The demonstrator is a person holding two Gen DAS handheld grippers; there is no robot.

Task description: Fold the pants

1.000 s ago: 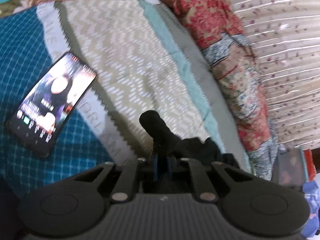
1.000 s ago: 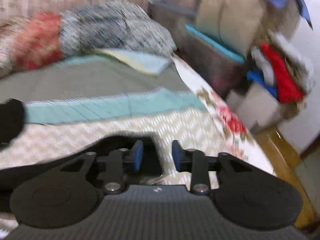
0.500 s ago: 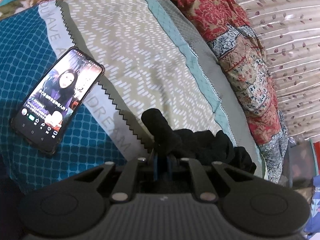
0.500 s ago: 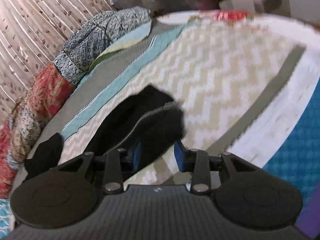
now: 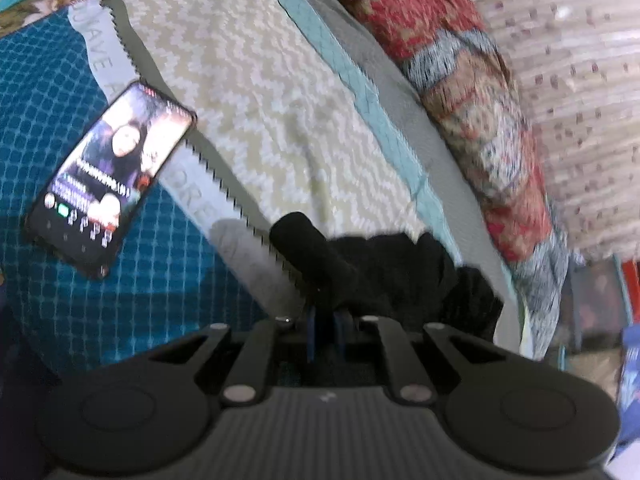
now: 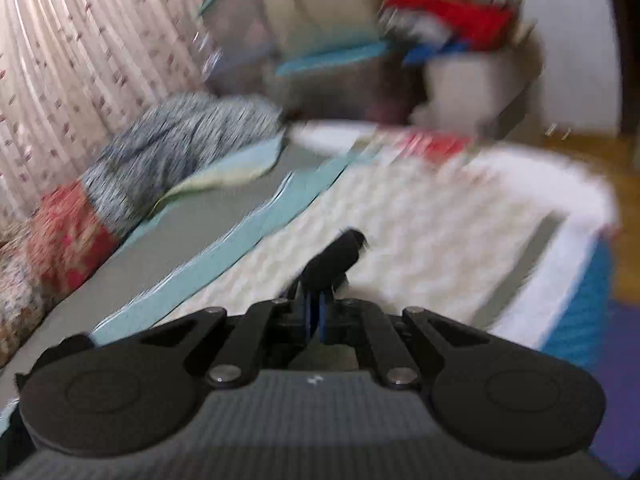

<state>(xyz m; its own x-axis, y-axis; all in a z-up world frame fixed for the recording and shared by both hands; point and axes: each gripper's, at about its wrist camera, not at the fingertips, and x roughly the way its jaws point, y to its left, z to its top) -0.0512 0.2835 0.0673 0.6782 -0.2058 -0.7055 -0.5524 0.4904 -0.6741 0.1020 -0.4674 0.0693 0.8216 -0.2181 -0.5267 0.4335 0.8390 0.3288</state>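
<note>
The patchwork bedspread (image 5: 256,92) covers the bed, and the black pants (image 5: 384,268) lie bunched on it just ahead of the left gripper (image 5: 326,334). They look soft, light and floppy, likely to sag wherever unsupported, so hems or waistband corners seem best to hold. Crumpled, their long axis is unclear. A phone (image 5: 110,178) lies well left. The left jaws clench black cloth; the right gripper (image 6: 315,314) pinches another black end.

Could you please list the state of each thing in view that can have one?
Left gripper: shut on the black pants.
Right gripper: shut on a black fold of the pants.
Black pants: bunched, not yet folded flat, on the bedspread.
Phone: screen lit, lying face up on the bedspread.
</note>
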